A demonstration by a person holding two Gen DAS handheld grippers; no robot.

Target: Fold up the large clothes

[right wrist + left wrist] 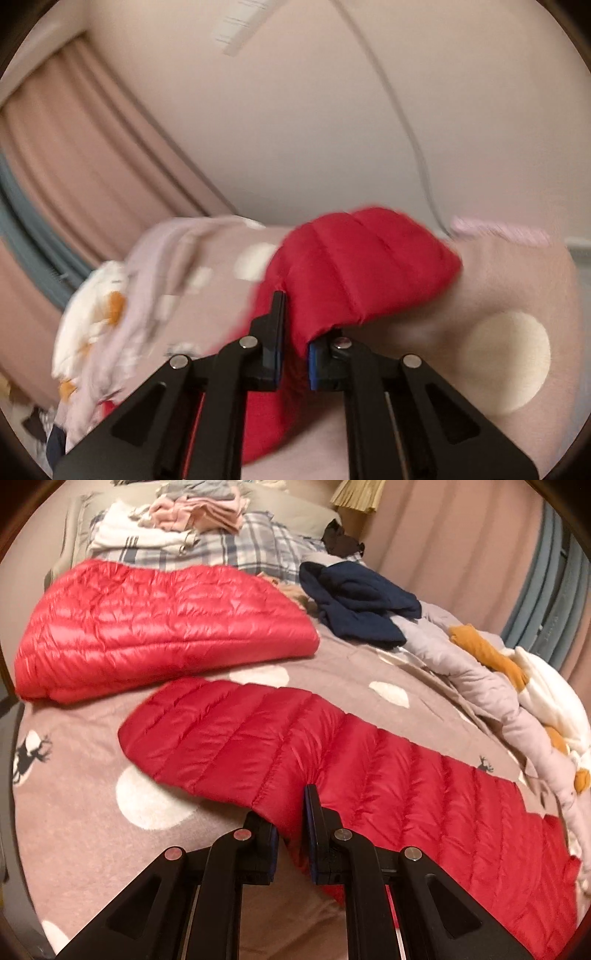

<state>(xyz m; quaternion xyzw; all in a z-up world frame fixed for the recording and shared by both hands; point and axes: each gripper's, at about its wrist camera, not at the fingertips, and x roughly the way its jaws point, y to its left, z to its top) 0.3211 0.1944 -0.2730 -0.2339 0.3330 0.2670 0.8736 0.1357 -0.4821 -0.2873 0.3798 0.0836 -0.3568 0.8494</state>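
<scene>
Spread over a taupe bed blanket with white dots (92, 849), the red quilted down jacket (406, 786) is mid-fold, left tool (291, 845) and right tool (295, 354) each pinching its fabric; next, probably, carry that gripped sleeve across the body.

warm dim indoor light | fisheye-bent edges | right view motion-blurred

Home bedroom, patterned bedspread (92, 830), clothes pile (192, 513), curtains (461, 554)
</scene>
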